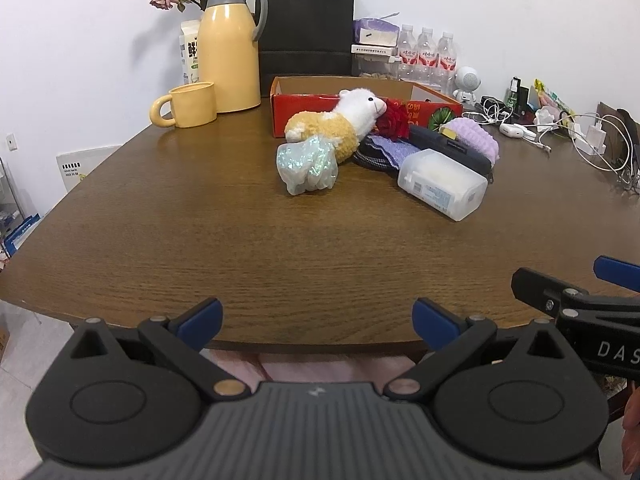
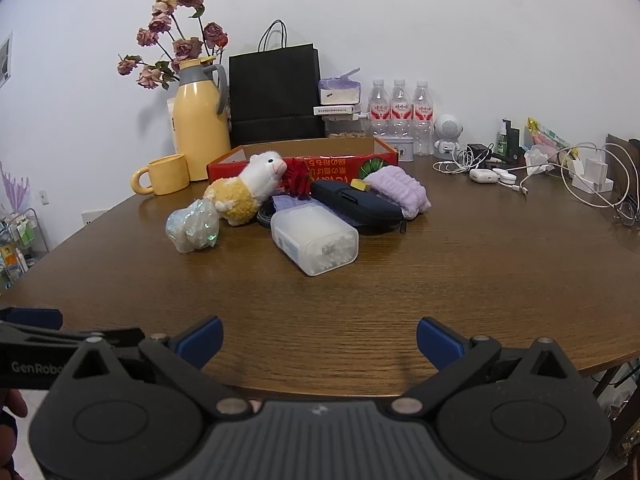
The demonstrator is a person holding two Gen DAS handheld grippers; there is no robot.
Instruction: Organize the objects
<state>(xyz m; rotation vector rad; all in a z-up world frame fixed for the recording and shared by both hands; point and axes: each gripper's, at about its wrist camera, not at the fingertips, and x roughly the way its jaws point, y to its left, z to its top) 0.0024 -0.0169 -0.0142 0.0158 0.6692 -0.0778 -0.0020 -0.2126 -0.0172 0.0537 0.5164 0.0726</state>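
A pile lies mid-table before a red cardboard box (image 1: 304, 110) (image 2: 340, 164): a plush alpaca (image 1: 340, 124) (image 2: 248, 188), an iridescent pouch (image 1: 306, 166) (image 2: 192, 226), a translucent cotton-swab box (image 1: 442, 184) (image 2: 314, 238), a dark zip case (image 1: 452, 150) (image 2: 356, 202), a lilac knitted item (image 1: 476, 134) (image 2: 400, 190) and a red flower (image 1: 396, 120) (image 2: 296, 178). My left gripper (image 1: 318, 322) is open and empty at the table's near edge. My right gripper (image 2: 320, 340) is open and empty beside it.
A yellow mug (image 1: 188, 104) (image 2: 164, 174), a yellow thermos (image 1: 230, 48) (image 2: 200, 124), dried roses and a black paper bag (image 1: 306, 28) (image 2: 276, 96) stand at the back. Water bottles (image 2: 400, 112), a white speaker (image 2: 448, 130), chargers and cables (image 2: 576, 172) fill the back right.
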